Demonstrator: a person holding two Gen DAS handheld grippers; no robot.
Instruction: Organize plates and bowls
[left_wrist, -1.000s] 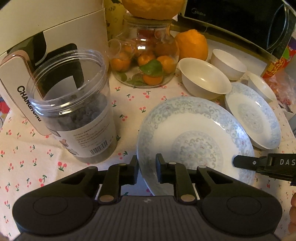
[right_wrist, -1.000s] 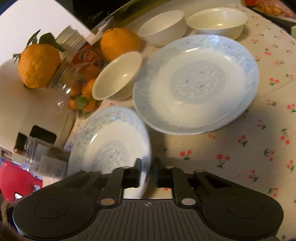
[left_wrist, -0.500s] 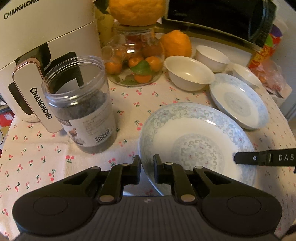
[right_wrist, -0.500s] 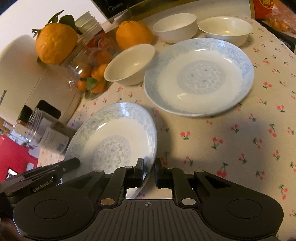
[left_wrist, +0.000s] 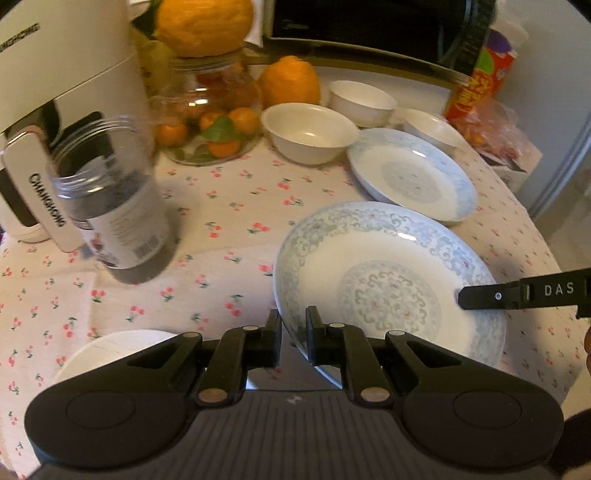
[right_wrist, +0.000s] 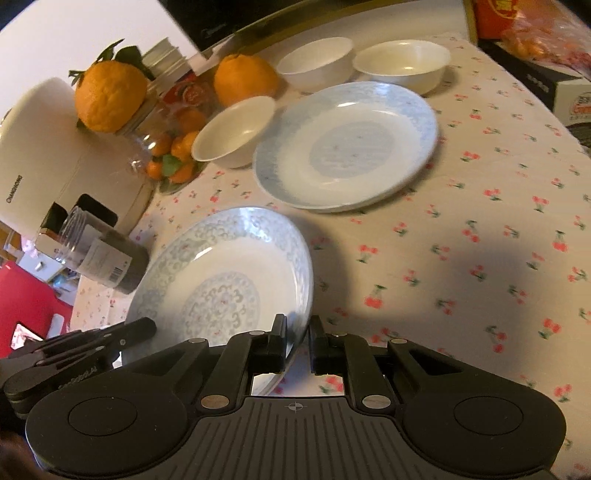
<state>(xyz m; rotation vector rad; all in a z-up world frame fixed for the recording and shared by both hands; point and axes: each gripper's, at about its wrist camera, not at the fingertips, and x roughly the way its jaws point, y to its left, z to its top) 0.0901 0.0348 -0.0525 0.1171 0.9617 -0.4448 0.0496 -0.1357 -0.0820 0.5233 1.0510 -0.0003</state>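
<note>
While gripper (left_wrist: 293, 332) pinches, plate (left_wrist: 388, 280) rim between

Home kitchen or dining corner: table under a cherry-print cloth (left_wrist: 229, 206), a microwave (left_wrist: 369, 22) at its back, a Changhong appliance (left_wrist: 55, 74) left of that, fruit jar (left_wrist: 210, 122), oranges (right_wrist: 245, 79), bowls (left_wrist: 308, 131), plates (right_wrist: 343, 144).

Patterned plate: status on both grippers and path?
Left gripper and right gripper both shut on patterned plate, opposite rims. Plate tilted above the tablecloth. Second plate beyond; nothing between.
</note>
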